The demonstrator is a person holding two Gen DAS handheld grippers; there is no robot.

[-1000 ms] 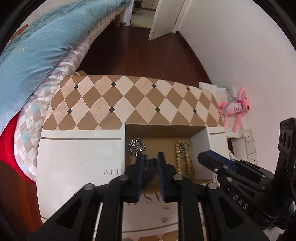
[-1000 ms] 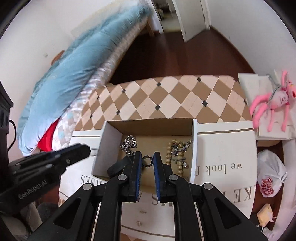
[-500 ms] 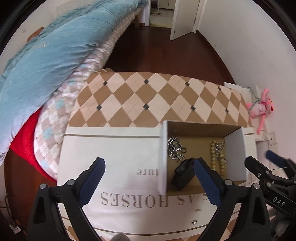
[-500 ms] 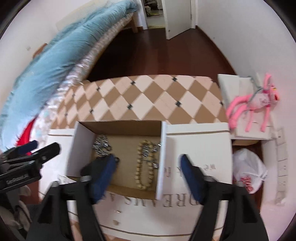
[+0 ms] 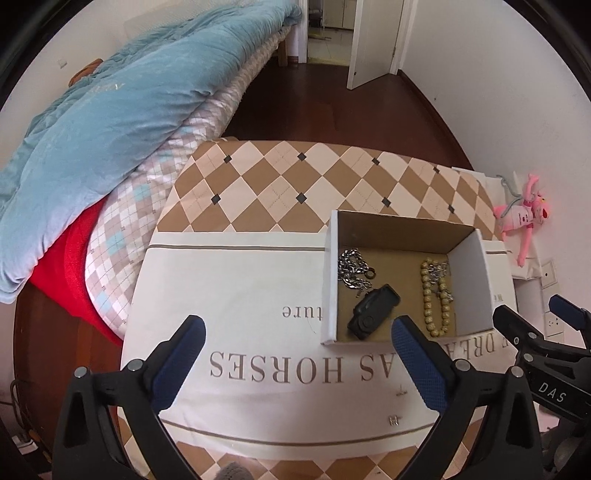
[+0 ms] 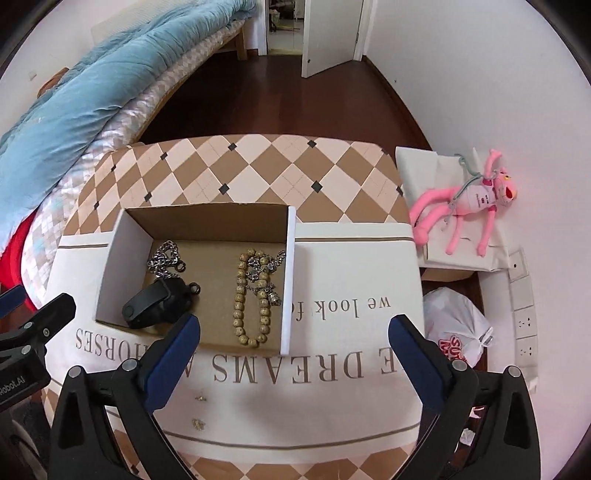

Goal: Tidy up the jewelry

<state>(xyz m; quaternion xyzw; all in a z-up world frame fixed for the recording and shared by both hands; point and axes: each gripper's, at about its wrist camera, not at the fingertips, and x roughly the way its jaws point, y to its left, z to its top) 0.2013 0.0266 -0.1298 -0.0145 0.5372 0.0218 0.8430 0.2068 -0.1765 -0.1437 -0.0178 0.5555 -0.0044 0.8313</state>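
An open cardboard box sits on a table with a cream lettered cloth. Inside lie a silver chain, a small dark ring, a black band and a beige bead bracelet with a silver piece. Two small gold earrings lie on the cloth in front of the box. My left gripper is open and empty, left of the box. My right gripper is open and empty, in front of the box.
The table has a checkered cloth at the back. A bed with a blue quilt is at the left. A pink plush toy lies on white paper at the right, above a plastic bag. A door stands open beyond.
Both grippers opened and drew back from the box. The ring the right gripper held and the black band the left gripper held now lie in the box.
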